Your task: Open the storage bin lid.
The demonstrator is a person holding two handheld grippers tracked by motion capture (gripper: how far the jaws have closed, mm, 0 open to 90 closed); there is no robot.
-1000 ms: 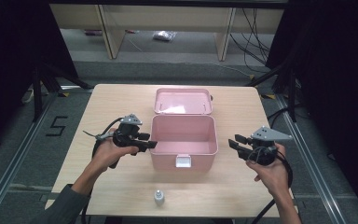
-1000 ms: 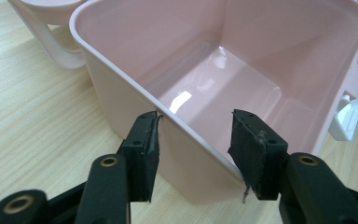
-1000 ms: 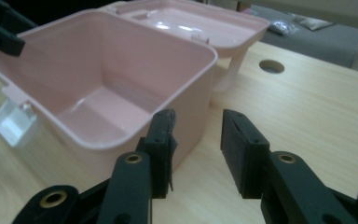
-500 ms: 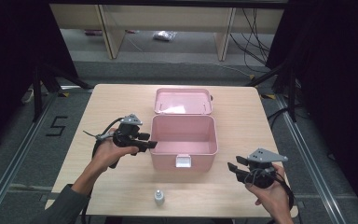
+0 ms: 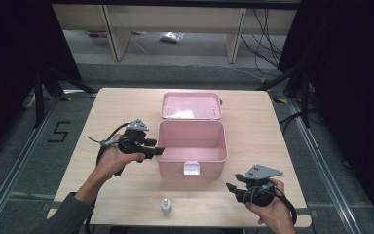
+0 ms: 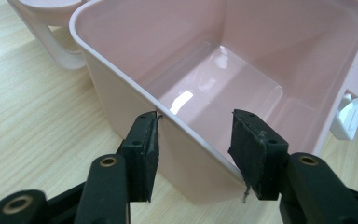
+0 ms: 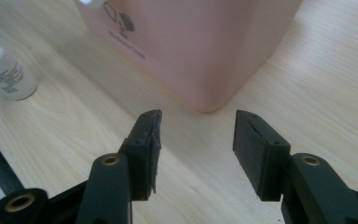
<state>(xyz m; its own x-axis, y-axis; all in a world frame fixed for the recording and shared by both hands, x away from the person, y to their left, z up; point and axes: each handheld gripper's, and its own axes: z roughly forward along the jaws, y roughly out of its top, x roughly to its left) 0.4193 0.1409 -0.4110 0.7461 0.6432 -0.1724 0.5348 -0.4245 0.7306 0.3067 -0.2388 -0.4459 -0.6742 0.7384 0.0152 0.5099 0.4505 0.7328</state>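
- High view: one pink box (image 5: 191, 146) sits mid-table (image 5: 102, 105) with its lid (image 5: 191, 106) flipped open toward the far side, so one box and one lid.
- One small white bottle (image 5: 166, 206) stands near the near edge, a bit left of the box's front latch (image 5: 191, 168) and well apart from both grippers.
- Two grippers total. The left gripper (image 5: 157, 151) is at the box's left wall, near its near-left corner. The right gripper (image 5: 230, 186) is off the box's near-right corner, low over the table, pointing left.
- Left gripper view: the jaws stand roughly half open and straddle the box's left wall. The left finger (image 6: 144, 154) is outside and its tip looks to be just touching the rim; the right finger (image 6: 254, 151) hangs inside over the empty bottom. The pads aren't pressing the wall, so it's released, not grasping.
- Right gripper view: the jaws have just been opening and now sit about half open with nothing between them, just bare table. The box corner (image 7: 205, 100) is right ahead of the fingertips but not touched, and the bottle (image 7: 2, 70) shows at the far left of that view.
- Box is empty inside, from what I can see.
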